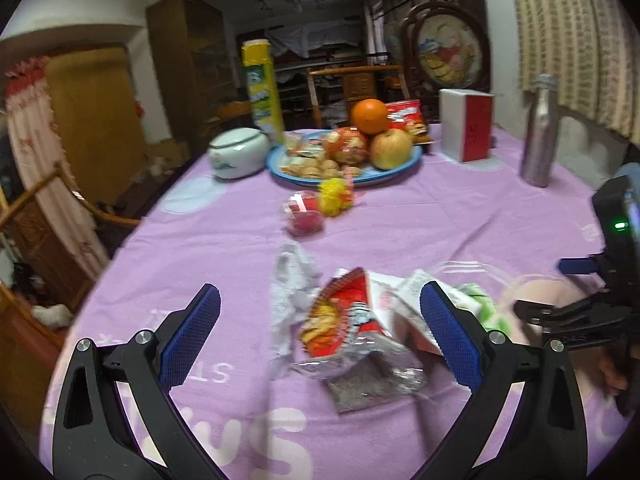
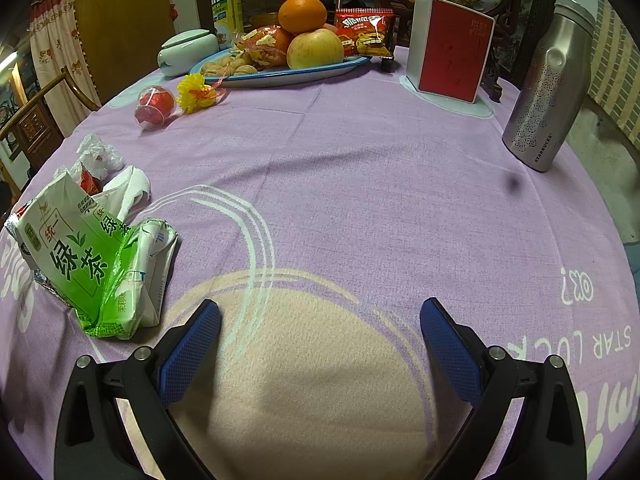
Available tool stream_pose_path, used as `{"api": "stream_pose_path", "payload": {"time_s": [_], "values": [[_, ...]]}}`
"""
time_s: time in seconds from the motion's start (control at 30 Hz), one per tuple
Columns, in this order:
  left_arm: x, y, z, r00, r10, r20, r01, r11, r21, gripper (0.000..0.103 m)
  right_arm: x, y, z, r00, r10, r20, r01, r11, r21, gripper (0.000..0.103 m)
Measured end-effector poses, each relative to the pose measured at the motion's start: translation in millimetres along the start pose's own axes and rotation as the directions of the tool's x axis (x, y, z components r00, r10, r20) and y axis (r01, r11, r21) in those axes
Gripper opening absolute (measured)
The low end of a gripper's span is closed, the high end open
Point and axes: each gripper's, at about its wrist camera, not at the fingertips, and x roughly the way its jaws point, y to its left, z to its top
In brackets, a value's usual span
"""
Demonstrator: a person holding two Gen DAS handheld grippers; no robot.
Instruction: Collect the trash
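down on the purple cloth (image 2: 360,184) lies a small heap of trash. nearest the right gripper (image 2: 320,340) is a crushed green tea carton (image 2: 84,264), white and green with its lower end buckled, lying tilted at the left of the right wrist view. behind it sit crumpled white tissue (image 2: 132,192) and a bit of clear plastic wrap (image 2: 98,152). from the left wrist view the same heap shows a torn red snack bag (image 1: 344,320), its silver foil lining turned out toward the camera, with the tissue (image 1: 292,292) to its left and the carton (image 1: 476,300) partly hidden behind the right blue pad.

the left gripper (image 1: 320,336) hangs low over the heap, fingers wide apart, the snack bag lying between them but not pinched. the right gripper hovers over bare cloth just right of the carton, fingers likewise spread, holding nothing. its black body shows at the right edge of the left wrist view (image 1: 580,316).

farther back, well apart from the trash, stand a blue plate (image 2: 280,74) of fruit and snacks, a small red cup (image 2: 154,106), a yellow flower (image 2: 196,92), a red and white box (image 2: 448,52) and a steel bottle (image 2: 548,92).
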Motion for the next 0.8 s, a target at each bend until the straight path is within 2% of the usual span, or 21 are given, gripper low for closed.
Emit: {"api": "stream_pose_path", "payload": {"time_s": [0.07,0.27,0.37,0.43,0.53,0.63,0.73,0.8], "values": [[-3.3,10.6,0.7,0.997,-0.079,-0.002,0.078,0.996,-0.041,0.096,0.0,0.0,0.0,1.000,0.000,0.000,0.000,1.000,0.000,0.099],[-8.1,64.6,-11.8,0.991,-0.131,0.004,0.129,0.975,-0.180,0.096,-0.2,0.1,-0.1,1.000,-0.001,0.000,0.001,1.000,0.000,0.099],[-0.7,72.9,-23.2,0.975,-0.218,-0.042,0.204,0.953,-0.226,0.096,-0.4,0.1,-0.3,1.000,-0.001,0.000,0.001,1.000,0.001,0.099],[5.7,65.4,-23.8,0.963,-0.260,-0.072,0.239,0.947,-0.215,0.096,-0.5,0.0,-0.4,1.000,-0.002,0.000,0.002,1.000,0.001,0.099],[19.0,47.6,-24.1,0.954,-0.275,-0.122,0.255,0.954,-0.159,0.096,-0.6,0.1,-0.4,1.000,-0.002,0.001,0.002,1.000,0.001,0.099],[33.2,32.7,-23.9,0.939,-0.306,-0.158,0.287,0.949,-0.129,0.096,-0.5,0.2,-0.2,1.000,-0.002,0.001,0.002,1.000,0.001,0.099],[49.4,25.2,-16.4,0.944,-0.284,-0.168,0.267,0.957,-0.116,0.097,-0.3,-0.1,-0.2,1.000,-0.002,0.001,0.002,1.000,0.001,0.099],[60.5,33.0,-15.2,0.941,-0.281,-0.191,0.250,0.953,-0.170,0.097,-0.4,0.2,-0.1,1.000,-0.002,0.001,0.002,1.000,0.001,0.099]]}}
